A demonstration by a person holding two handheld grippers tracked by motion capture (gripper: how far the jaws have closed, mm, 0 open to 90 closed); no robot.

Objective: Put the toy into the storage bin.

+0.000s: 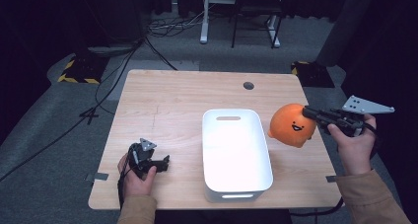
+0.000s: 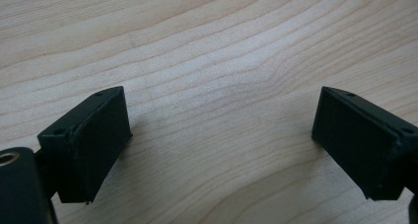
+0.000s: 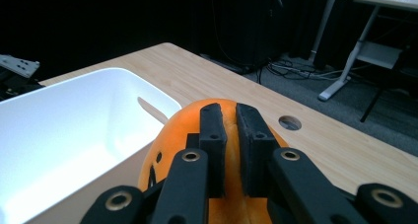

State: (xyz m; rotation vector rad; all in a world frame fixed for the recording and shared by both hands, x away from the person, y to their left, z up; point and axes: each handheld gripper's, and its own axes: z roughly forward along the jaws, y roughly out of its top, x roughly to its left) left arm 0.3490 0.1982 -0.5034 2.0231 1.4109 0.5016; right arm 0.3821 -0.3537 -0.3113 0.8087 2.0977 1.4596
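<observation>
An orange plush toy (image 1: 292,125) with a smiling face hangs just right of the white bin (image 1: 235,152), off the table. My right gripper (image 1: 308,111) is shut on the toy's top; in the right gripper view the jaws pinch the orange plush toy (image 3: 177,130) with only a narrow gap, at my right gripper (image 3: 230,113). My left gripper (image 1: 163,161) rests low at the table's front left, left of the bin. In the left gripper view my left gripper (image 2: 222,120) stands wide open over bare wood, nothing between its fingers (image 2: 93,135).
The white bin (image 3: 59,135) sits empty in the middle of the wooden table (image 1: 167,100). A round cable hole (image 1: 248,85) lies near the table's far edge. Beyond the table are floor cables (image 1: 172,24) and desk legs (image 1: 204,17).
</observation>
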